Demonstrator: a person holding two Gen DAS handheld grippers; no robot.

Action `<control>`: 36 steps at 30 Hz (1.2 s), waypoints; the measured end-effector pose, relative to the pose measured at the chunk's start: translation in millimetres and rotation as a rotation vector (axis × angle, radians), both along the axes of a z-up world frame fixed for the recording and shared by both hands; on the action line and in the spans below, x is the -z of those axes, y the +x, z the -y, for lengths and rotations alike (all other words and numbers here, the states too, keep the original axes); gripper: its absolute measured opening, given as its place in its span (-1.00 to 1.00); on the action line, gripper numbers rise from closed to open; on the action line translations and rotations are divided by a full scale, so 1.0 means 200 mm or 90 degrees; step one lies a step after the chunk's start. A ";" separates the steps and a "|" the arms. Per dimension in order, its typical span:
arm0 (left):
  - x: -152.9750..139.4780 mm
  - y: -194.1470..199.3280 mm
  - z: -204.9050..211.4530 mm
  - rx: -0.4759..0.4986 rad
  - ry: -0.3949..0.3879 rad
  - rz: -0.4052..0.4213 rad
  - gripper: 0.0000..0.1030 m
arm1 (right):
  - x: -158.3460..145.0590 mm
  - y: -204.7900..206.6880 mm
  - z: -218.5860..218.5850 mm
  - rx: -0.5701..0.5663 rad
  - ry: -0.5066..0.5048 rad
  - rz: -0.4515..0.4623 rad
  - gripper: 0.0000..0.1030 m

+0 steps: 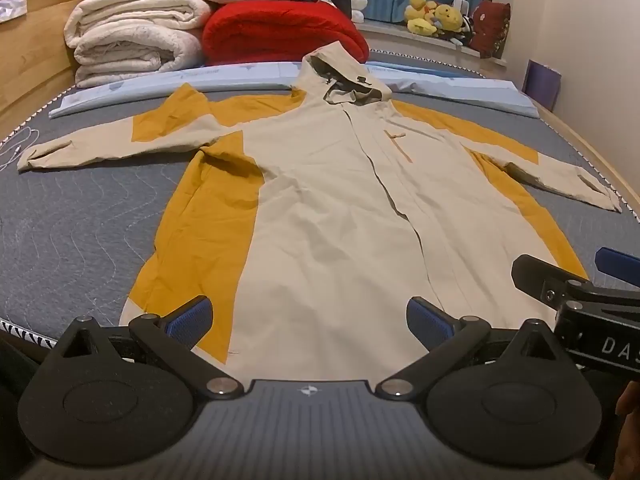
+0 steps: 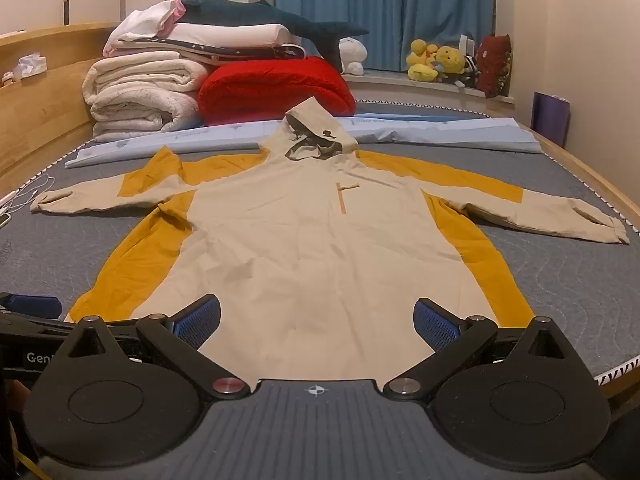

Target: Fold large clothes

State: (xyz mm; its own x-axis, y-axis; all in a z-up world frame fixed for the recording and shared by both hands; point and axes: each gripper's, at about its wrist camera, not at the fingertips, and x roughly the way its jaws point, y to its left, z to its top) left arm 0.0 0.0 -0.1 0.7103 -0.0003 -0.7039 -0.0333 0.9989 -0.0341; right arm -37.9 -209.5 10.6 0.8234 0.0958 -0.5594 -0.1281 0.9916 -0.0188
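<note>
A beige and mustard hooded jacket [image 1: 340,208] lies flat, front up, on the grey mattress [image 1: 80,216], sleeves spread out to both sides and hood toward the far end. It also shows in the right wrist view [image 2: 312,248]. My left gripper [image 1: 308,320] is open and empty, hovering over the jacket's hem. My right gripper [image 2: 316,320] is open and empty over the hem too, and it shows at the right edge of the left wrist view [image 1: 580,292].
Folded white blankets [image 1: 136,40] and a red blanket [image 1: 280,32] are stacked at the far end of the bed. A light blue folded sheet [image 1: 248,76] lies behind the hood. Plush toys [image 1: 436,16] sit on the window ledge. A wooden bed frame [image 1: 32,60] runs along the left.
</note>
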 end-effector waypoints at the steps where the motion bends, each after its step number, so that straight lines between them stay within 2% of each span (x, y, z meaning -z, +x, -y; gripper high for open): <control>1: 0.00 0.00 0.00 0.000 0.001 0.001 1.00 | 0.00 0.00 0.00 0.000 0.000 0.000 0.97; 36: 0.03 0.01 -0.02 -0.001 -0.004 -0.002 1.00 | 0.00 0.00 0.00 0.000 0.001 -0.001 0.97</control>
State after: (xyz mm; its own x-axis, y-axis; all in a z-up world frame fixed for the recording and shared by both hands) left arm 2.4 3.3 -6.5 0.7079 -0.0039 -0.7063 -0.0344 0.9986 -0.0400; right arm -37.8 -210.0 10.4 0.8223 0.0972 -0.5607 -0.1287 0.9915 -0.0169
